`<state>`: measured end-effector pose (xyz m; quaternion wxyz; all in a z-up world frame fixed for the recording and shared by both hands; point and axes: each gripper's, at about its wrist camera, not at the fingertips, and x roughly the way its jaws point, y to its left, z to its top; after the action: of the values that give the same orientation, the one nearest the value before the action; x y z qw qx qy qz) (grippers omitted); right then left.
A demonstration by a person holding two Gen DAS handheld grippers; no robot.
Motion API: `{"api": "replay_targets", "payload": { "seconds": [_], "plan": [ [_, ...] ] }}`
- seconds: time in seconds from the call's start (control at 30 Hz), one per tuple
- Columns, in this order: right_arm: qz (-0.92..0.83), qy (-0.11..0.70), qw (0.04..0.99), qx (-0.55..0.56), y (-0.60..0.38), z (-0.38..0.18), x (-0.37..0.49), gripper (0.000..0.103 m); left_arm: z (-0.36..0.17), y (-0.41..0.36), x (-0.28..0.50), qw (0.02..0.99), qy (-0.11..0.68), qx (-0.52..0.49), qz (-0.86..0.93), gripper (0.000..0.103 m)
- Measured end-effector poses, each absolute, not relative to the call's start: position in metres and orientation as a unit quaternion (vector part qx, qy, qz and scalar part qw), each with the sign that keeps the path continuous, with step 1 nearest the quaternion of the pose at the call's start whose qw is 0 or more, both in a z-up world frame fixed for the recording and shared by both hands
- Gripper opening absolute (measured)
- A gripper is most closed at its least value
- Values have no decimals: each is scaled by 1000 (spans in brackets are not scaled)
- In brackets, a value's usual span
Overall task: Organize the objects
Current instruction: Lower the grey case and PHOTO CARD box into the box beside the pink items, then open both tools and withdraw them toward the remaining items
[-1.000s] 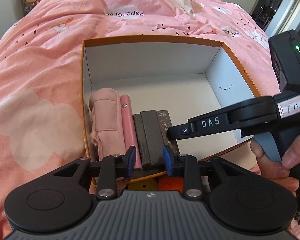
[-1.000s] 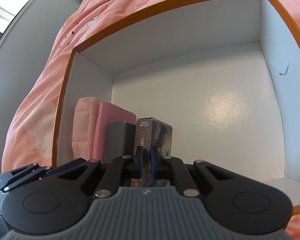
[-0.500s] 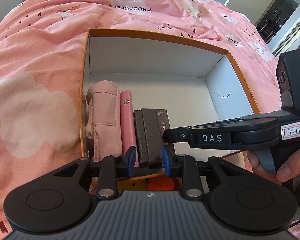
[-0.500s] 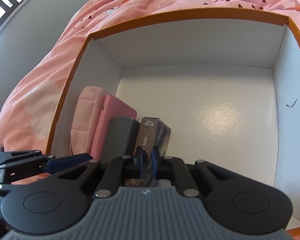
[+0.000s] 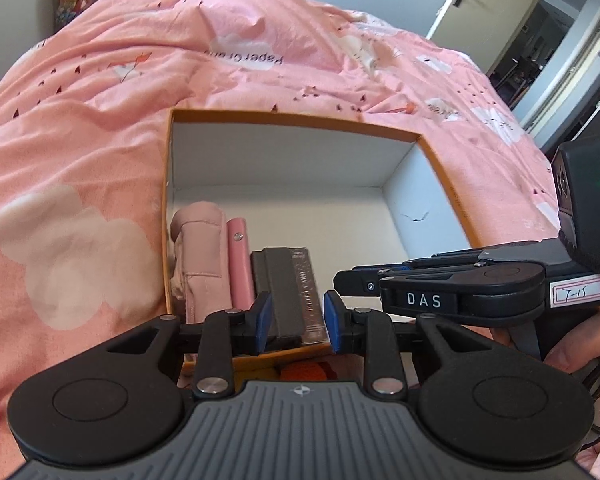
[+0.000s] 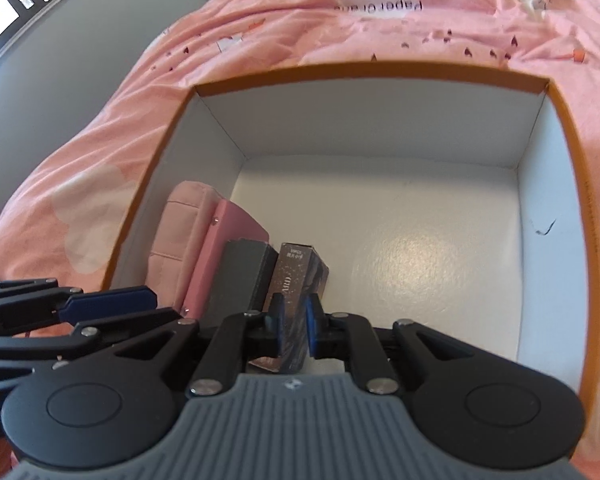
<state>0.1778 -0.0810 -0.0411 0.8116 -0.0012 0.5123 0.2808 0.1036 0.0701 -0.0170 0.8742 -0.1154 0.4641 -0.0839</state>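
Box [image 5: 292, 118]: orange rim, white inside, on pink quilt [image 5: 80, 128]; mid-frame in both views.

Contents, lower left corner, standing in a row: pouch [image 6: 180, 236], pink case [image 6: 236, 240], grey box [image 6: 240, 276], dark carton [image 6: 300, 272]. Rest of floor bare.

Change: both tools have lifted back from the row; box sits lower and smaller in frame. Judged: carton placed, row complete so far.

Left gripper [image 5: 294, 322]: jaws part open, holding nothing, above near rim.

Right gripper [image 6: 292, 330]: jaws near closed, apparently empty; carton seen between the pads, behind them.
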Motion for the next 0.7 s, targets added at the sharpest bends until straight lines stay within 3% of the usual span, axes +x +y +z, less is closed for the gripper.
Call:
{"api": "replay_targets", "payload": {
  "seconds": [0.27,0.37,0.7],
  "plan": [
    [291,457,841,12,-112,-3,132,15,6,53,70,880,454,-84,-117,32],
    [282,458,843,17,-126,1,118,22,6,48,60,875,462,-80,-125,32],
    [241,503,830,-8,-153,-17,64,22,-29,34,44,835,520,-102,-146,34]
  ]
}}
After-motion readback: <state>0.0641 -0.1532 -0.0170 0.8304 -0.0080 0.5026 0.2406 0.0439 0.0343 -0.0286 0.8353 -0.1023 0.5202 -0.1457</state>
